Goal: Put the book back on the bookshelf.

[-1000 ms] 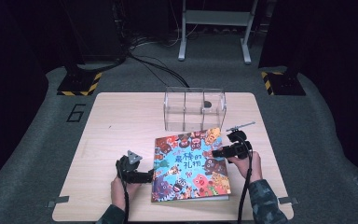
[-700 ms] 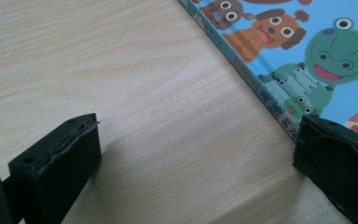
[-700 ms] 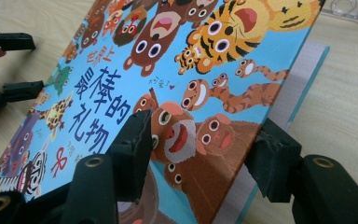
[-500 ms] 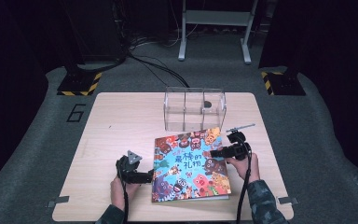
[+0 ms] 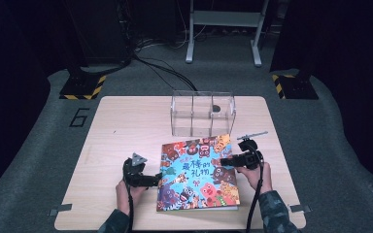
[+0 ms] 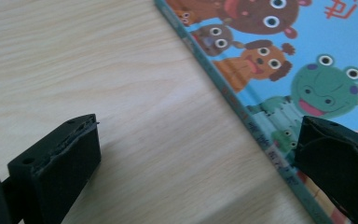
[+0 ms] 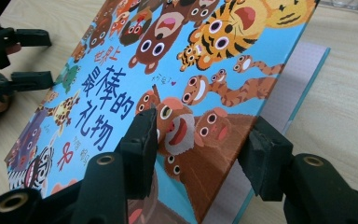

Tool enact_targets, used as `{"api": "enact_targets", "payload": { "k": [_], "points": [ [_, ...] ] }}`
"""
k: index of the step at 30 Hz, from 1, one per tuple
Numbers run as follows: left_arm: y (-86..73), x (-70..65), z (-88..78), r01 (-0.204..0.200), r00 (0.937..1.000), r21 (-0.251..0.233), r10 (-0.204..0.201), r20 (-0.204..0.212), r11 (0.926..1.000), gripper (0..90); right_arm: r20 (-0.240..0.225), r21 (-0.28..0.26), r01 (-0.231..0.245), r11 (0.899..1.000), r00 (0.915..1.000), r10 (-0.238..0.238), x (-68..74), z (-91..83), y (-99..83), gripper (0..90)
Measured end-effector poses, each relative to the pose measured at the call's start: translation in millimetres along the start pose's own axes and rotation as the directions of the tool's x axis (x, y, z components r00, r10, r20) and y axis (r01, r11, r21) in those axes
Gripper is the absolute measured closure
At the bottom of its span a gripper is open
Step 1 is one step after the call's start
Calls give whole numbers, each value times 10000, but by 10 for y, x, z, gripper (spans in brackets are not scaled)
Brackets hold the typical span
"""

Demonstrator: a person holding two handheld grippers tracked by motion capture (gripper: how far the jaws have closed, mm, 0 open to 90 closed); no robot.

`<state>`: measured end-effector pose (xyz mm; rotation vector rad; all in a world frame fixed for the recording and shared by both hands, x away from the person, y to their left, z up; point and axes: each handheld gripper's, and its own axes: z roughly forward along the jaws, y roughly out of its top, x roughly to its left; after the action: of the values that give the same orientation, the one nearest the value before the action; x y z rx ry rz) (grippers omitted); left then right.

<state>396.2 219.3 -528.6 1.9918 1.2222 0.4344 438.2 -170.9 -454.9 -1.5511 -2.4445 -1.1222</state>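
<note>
The picture book [image 5: 197, 174] lies on the wooden bench [image 5: 116, 126], in front of a clear box with compartments [image 5: 202, 112], and its opening is judged to be only at the start. In the right gripper view the front cover [image 7: 177, 84] is already lifted at its free edge, so that the white first page [image 7: 298, 79] is seen below it. The right gripper [image 7: 200, 154] has its jaws on both sides of this cover edge, one above the printed face and one under it, and they have just been closing. Whether the pads already press on the cover cannot be told with certainty (a small gap seems to remain at the lower jaw).

The left gripper [image 6: 186, 158] is placed at the spine side of the book, with its jaws spread wide. One jaw is over the bare wood and the other over the cover edge, and nothing is pinched between them. It is probably meant to keep the book steady.

What is left, as it seems: the grip on the cover must be made firm, and the cover must be turned over toward the spine until the book lies open.
</note>
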Motion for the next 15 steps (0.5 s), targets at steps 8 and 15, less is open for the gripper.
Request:
{"api": "enact_targets", "payload": {
  "k": [8, 15],
  "points": [
    [7, -7, 35, 336, 9988, -277, -326, 374, 9991, 10, -3, 81, 210, 9997, 9998, -210, 42, -25, 75, 483],
    [7, 8, 30, 167, 9986, -263, -153, 509, 9995, 19, -129, 385, 107, 9992, 9999, -102, 25, 49, 232, 425]
  ]
}}
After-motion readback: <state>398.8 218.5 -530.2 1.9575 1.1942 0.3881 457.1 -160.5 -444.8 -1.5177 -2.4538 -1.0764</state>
